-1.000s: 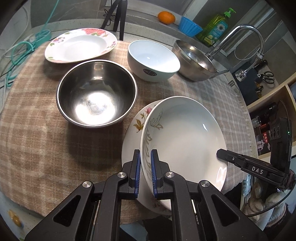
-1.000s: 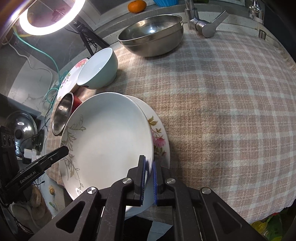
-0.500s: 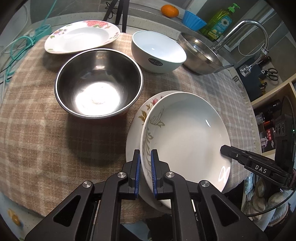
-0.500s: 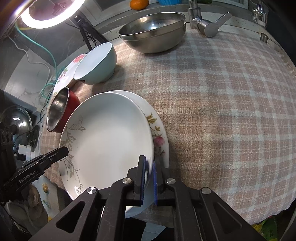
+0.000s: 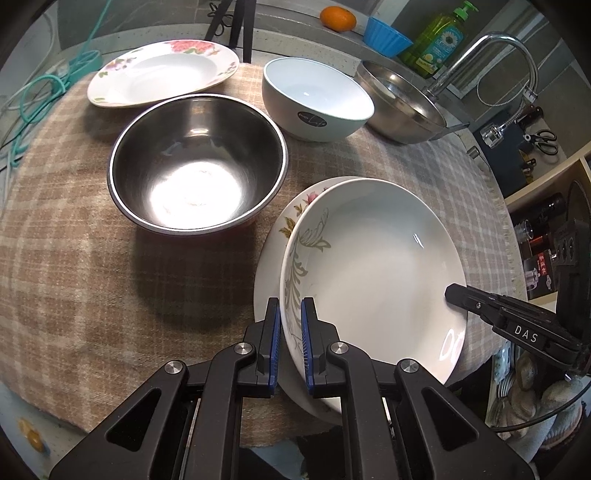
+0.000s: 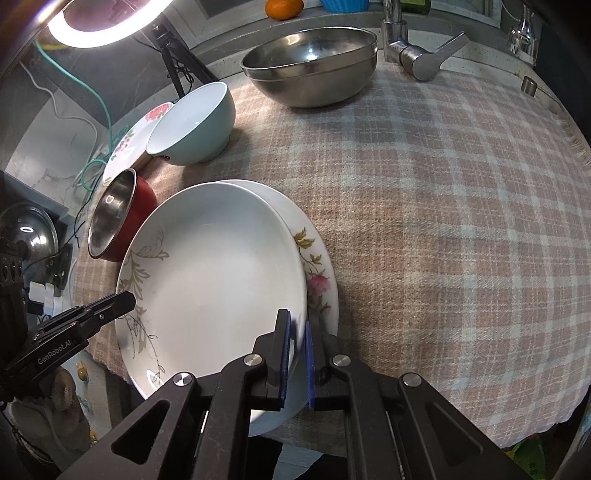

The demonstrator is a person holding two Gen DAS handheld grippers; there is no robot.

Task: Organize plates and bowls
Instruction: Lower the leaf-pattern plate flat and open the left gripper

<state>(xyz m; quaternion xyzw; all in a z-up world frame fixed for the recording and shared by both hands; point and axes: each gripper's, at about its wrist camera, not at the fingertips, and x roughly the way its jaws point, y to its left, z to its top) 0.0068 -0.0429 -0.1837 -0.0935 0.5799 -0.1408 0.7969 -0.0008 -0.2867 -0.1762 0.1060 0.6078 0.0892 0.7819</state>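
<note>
A white deep plate with a grey-green leaf print is held between both grippers just over a flower-rimmed plate that lies on the checked cloth. My left gripper is shut on the leaf plate's left rim. My right gripper is shut on its right rim and shows as a black finger in the left wrist view. Further back stand a steel bowl with a red outside, a pale blue bowl and a second flowered plate.
A wide steel basin sits at the back by the tap. An orange, a blue cup and a soap bottle line the ledge. A tripod leg stands behind the bowls. The cloth's near edge hangs over the counter.
Both grippers keep their hold on the leaf plate. It has shifted slightly away from the steel bowl and settled more squarely over the flowered plate.
</note>
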